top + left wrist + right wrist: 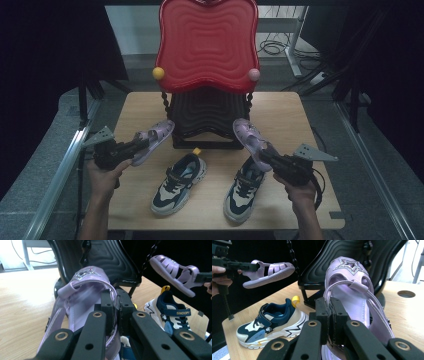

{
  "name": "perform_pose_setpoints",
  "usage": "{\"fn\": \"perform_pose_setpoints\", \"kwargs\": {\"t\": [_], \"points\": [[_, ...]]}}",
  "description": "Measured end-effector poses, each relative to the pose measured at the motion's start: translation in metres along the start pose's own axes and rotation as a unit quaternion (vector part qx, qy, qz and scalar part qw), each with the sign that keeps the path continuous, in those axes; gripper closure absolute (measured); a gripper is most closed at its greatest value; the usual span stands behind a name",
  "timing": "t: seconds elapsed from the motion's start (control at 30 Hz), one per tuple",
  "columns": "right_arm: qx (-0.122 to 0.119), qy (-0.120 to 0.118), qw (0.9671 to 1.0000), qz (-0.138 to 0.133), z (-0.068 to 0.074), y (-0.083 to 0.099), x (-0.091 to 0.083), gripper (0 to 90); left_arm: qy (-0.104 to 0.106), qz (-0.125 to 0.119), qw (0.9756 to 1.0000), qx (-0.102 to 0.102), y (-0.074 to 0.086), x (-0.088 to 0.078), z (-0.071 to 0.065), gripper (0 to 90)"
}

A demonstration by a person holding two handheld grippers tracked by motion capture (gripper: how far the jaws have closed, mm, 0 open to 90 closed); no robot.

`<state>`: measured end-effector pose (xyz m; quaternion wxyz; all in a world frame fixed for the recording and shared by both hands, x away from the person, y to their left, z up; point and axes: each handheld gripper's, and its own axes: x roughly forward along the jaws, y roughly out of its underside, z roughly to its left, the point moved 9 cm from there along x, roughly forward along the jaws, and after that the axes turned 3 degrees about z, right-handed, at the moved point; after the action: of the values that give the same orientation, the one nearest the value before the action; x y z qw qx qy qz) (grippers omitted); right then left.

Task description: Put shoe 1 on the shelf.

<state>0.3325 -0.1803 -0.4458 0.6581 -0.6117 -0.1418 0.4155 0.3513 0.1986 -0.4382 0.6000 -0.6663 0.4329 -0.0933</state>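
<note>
While both lilac strappy sandals (154, 141) (250, 140) hang mid-frame, each clamped in a closed gripper (134, 146) (266, 159), the two navy-and-cream sneakers (180, 183) (244, 187) sit paired lower centre; placing the sandals apparently remains

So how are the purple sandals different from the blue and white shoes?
The purple sandals are held up in the air, one clamped in the left gripper and one in the right gripper; the sneakers rest on the table. The sandals are open, with straps and gaps; the sneakers are closed all round. The sandals are one colour, lilac; the sneakers mix navy, white and cream. Both are pairs of shoes.
</note>
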Motion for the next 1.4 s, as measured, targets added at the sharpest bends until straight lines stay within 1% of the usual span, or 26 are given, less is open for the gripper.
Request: {"fn": "perform_pose_setpoints", "kwargs": {"t": [0.07,0.13,0.27,0.37,0.53,0.7,0.83,0.97,1.13,1.23,1.27,1.4], "points": [[-0.004,-0.005,1.0000,0.005,0.004,0.001,0.006,87.1,-0.004,0.001,1.0000,0.005,-0.002,0.000,-0.002,85.8],[-0.005,-0.011,0.9999,0.010,0.007,0.001,0.011,87.1,-0.003,0.000,1.0000,0.008,-0.003,0.000,-0.005,85.9],[-0.010,-0.019,0.9997,0.014,0.013,-0.001,0.020,87.1,0.018,-0.007,0.9998,0.006,-0.005,0.001,-0.010,86.1],[-0.008,-0.024,0.9996,0.011,0.016,-0.004,0.026,87.1,0.018,-0.004,0.9998,0.009,-0.006,0.004,-0.012,85.9],[-0.011,-0.028,0.9995,0.010,0.022,-0.010,0.037,87.0,0.024,-0.010,0.9996,0.009,-0.011,0.009,-0.015,86.0],[-0.015,-0.025,0.9995,0.010,0.025,-0.017,0.050,87.0,0.032,-0.011,0.9993,0.017,-0.018,0.020,-0.022,85.9],[-0.010,-0.027,0.9996,0.004,0.026,-0.021,0.058,87.0,0.037,-0.013,0.9990,0.020,-0.023,0.029,-0.025,85.9],[-0.002,-0.025,0.9997,0.002,0.025,-0.024,0.063,87.0,0.039,-0.014,0.9988,0.025,-0.028,0.037,-0.027,85.9],[0.009,-0.024,0.9996,-0.013,0.026,-0.030,0.068,87.0,0.039,-0.008,0.9987,0.031,-0.032,0.046,-0.027,85.9],[0.010,-0.026,0.9995,-0.016,0.028,-0.034,0.073,87.0,0.044,-0.005,0.9985,0.032,-0.034,0.052,-0.029,85.9],[0.007,-0.027,0.9995,-0.017,0.029,-0.035,0.075,87.0,0.046,-0.005,0.9984,0.033,-0.035,0.054,-0.029,85.9],[0.003,-0.032,0.9994,-0.011,0.033,-0.038,0.084,87.0,0.050,-0.008,0.9982,0.032,-0.037,0.062,-0.032,85.9]]}}
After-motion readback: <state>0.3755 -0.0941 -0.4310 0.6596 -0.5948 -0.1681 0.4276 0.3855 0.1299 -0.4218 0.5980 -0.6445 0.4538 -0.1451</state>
